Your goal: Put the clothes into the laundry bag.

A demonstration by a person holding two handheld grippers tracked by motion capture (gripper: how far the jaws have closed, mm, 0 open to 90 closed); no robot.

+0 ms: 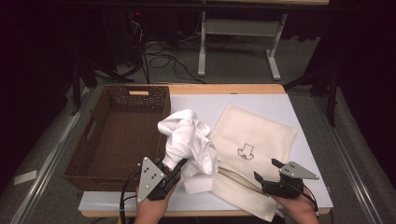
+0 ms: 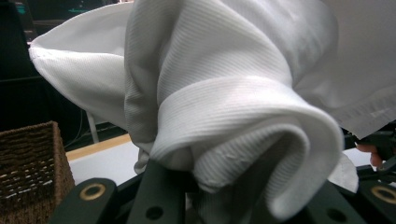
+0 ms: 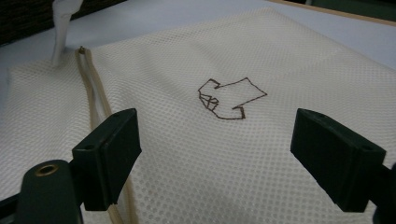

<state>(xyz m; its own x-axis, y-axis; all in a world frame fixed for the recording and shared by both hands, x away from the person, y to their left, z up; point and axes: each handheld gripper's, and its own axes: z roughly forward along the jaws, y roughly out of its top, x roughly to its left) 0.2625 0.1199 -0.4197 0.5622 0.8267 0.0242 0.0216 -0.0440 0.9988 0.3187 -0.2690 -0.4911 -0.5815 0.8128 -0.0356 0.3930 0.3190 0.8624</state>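
A crumpled white cloth (image 1: pixel 187 137) hangs bunched above the table's middle, and my left gripper (image 1: pixel 176 167) is shut on its lower part from below. In the left gripper view the cloth (image 2: pixel 224 93) folds over and hides the fingertips of that gripper (image 2: pixel 233 196). A cream mesh bag (image 1: pixel 254 135) lies flat to the right, with a brown outline emblem (image 3: pixel 229 98) and a zipper (image 3: pixel 95 102) along its near-left edge. My right gripper (image 1: pixel 266 169) hovers open at the bag's near corner. Its jaws stand wide apart over the mesh (image 3: pixel 215 154) with nothing between them.
A brown wicker basket (image 1: pixel 116 135) sits at the left of the table, its corner (image 2: pixel 28 168) close to my left gripper. A white sheet (image 1: pixel 261 100) covers the tabletop. Beyond the table stand a desk frame and cables on the floor.
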